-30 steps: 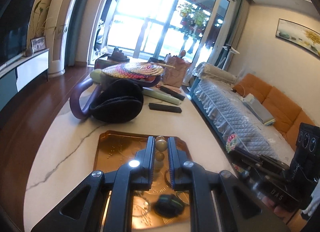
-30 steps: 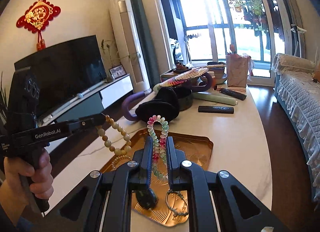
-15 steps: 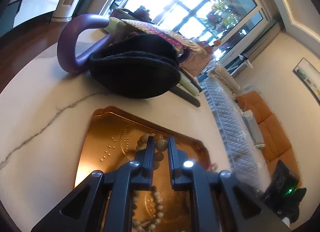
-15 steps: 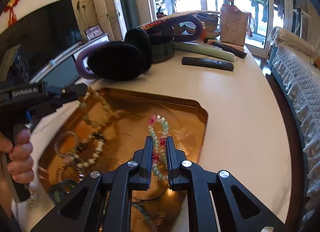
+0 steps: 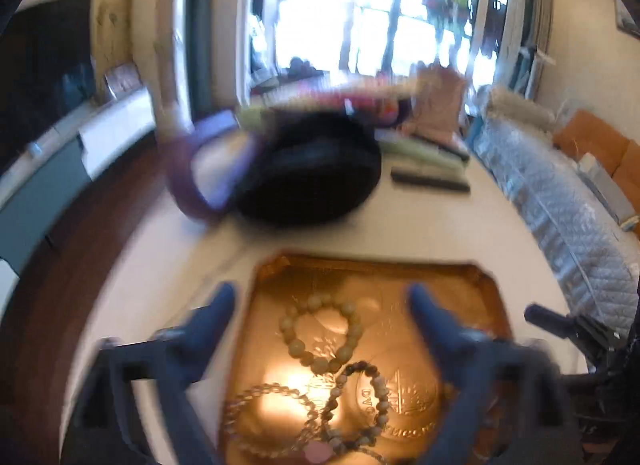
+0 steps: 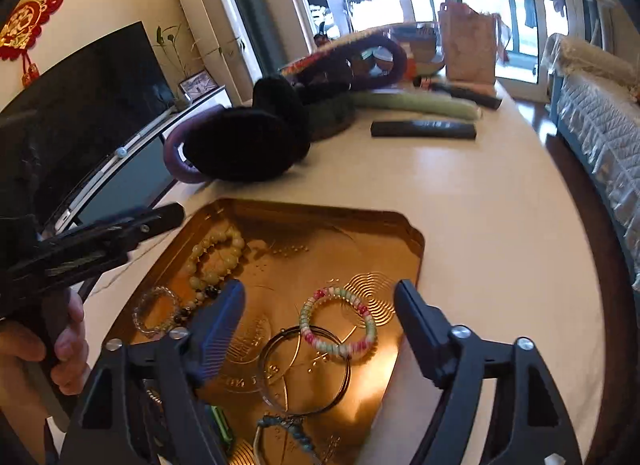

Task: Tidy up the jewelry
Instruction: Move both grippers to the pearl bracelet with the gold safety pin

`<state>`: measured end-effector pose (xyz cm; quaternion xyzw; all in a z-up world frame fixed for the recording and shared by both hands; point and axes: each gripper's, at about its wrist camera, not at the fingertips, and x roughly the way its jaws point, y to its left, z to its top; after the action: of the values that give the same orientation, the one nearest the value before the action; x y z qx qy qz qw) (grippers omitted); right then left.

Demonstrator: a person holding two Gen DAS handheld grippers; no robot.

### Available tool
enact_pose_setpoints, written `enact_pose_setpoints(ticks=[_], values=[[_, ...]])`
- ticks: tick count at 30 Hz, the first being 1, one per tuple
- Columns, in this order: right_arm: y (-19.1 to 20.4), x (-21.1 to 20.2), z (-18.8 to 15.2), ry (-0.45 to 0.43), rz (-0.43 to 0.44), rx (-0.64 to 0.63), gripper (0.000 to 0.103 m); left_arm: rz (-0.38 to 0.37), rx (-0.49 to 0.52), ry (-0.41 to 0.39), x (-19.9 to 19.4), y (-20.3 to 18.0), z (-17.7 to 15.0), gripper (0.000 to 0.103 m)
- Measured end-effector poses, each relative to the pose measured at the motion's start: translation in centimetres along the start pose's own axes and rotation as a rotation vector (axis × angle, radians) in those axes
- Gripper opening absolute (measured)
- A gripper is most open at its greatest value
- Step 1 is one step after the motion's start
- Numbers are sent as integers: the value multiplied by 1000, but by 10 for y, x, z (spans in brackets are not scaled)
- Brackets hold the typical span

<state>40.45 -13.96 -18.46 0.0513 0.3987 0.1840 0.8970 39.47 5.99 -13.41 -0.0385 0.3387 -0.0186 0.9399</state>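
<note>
The tray (image 6: 412,241) is golden, with embossed wave lines. One bracelet (image 6: 340,325) has pink, white and pale green beads; another bracelet (image 6: 214,257) is cream. The table (image 6: 480,205) is cream-white. The earmuffs (image 6: 248,141) are black.

A gold tray (image 6: 408,241) lay flat on the pale surface (image 6: 480,225), holding the jewelry. A pink, white and green beaded bracelet (image 6: 338,321) rested near its right side, overlapping thin metal bangles (image 6: 304,373). A cream bead bracelet (image 6: 216,253) lay coiled toward the left, beside a clear bead bracelet (image 6: 154,315).
</note>
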Motion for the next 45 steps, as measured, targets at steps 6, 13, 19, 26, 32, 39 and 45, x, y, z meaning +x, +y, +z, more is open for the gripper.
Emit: enact_pose_setpoints(ticks=[6, 13, 19, 26, 32, 39, 45], values=[[20, -48, -9, -62, 64, 62, 76, -8, 18, -51, -73, 9, 0, 93], [79, -120, -30, -183, 136, -14, 75, 21, 38, -67, -161, 73, -61, 93], [151, -132, -82, -77, 265, -190, 51, -61, -62, 83, -174, 134, -120, 68], [202, -75, -127, 93, 203, -365, 23, -126, 15, 255, -155, 138, -163, 33], [215, -53, -139, 138, 240, -406, 23, -216, 31, 286, -161, 133, -171, 33], [222, -34, -156, 197, 257, -512, 23, -261, 79, 348, -145, 116, -175, 33], [227, -20, -154, 212, 285, -551, 20, -303, 80, 371, -139, 109, -174, 30]])
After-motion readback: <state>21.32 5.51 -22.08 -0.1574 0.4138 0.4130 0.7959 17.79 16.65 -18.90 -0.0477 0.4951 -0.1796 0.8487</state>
